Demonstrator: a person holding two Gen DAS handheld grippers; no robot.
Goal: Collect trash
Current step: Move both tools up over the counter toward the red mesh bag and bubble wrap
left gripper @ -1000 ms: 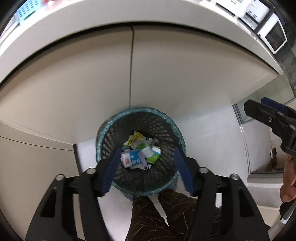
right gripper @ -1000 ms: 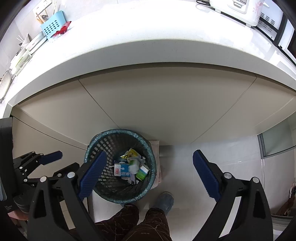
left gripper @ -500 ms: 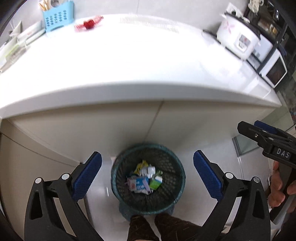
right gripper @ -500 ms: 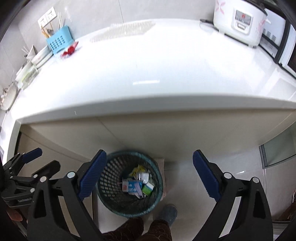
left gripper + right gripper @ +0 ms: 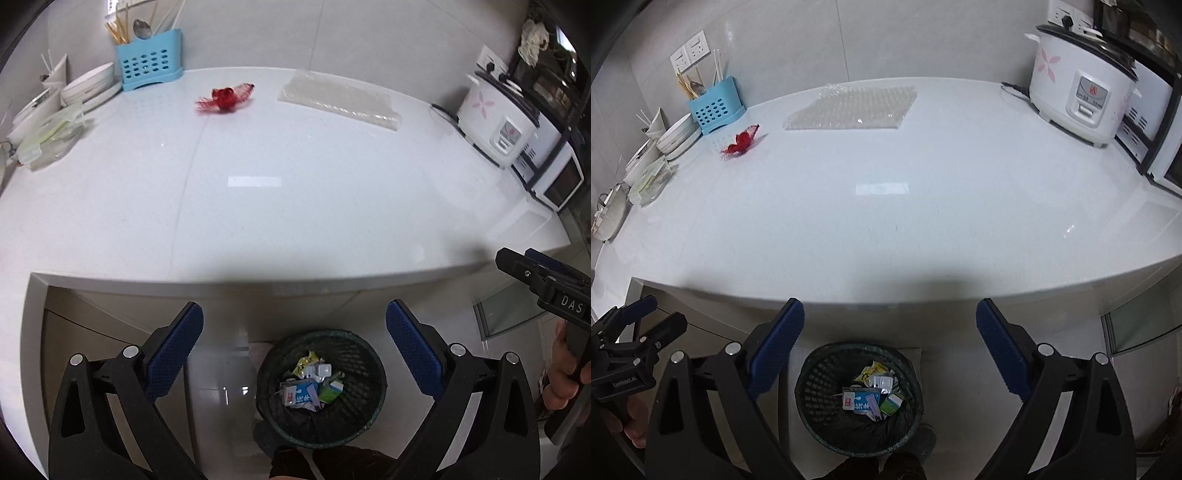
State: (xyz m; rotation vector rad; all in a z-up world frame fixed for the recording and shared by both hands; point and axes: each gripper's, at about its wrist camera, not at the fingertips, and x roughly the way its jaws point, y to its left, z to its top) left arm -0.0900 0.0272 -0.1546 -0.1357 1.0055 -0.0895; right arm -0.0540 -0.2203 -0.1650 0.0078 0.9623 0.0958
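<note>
A white countertop point(image 5: 295, 206) fills the upper half of both wrist views, and its front edge juts out between the grippers and the trash lying on it. On the countertop, at about 11 o'clock in the left wrist view, lies a crumpled red wrapper point(image 5: 224, 99); at 1 o'clock, well apart from it, a sheet of bubble wrap point(image 5: 338, 99) lies flat. Behind the wrapper, against the wall, stands a blue perforated utensil holder point(image 5: 148, 59) with chopsticks and a spoon in it. Beside it at 10 o'clock sit stacked white bowls point(image 5: 88, 86) and a clear plastic container point(image 5: 51, 133). At 2 o'clock a white rice cooker point(image 5: 496, 118) with a pink flower print stands next to a white microwave point(image 5: 554, 173) on a dark rack.

Below the counter edge, at 6 o'clock on the tiled floor, a dark mesh wastebasket point(image 5: 356, 417) stands against the cabinet front. In it lie a blue-and-white carton point(image 5: 300, 394), a green-and-white carton point(image 5: 331, 391), a yellow packet point(image 5: 306, 362) and small white pieces.

The left gripper point(image 5: 294, 350) hangs above the basket with its blue pads wide apart and nothing between them. The right gripper point(image 5: 890, 349) is likewise spread wide and empty; in the left view it shows at 4 o'clock, held by a hand point(image 5: 561, 376). A dark trouser leg point(image 5: 879, 467) shows at the bottom edge.
</note>
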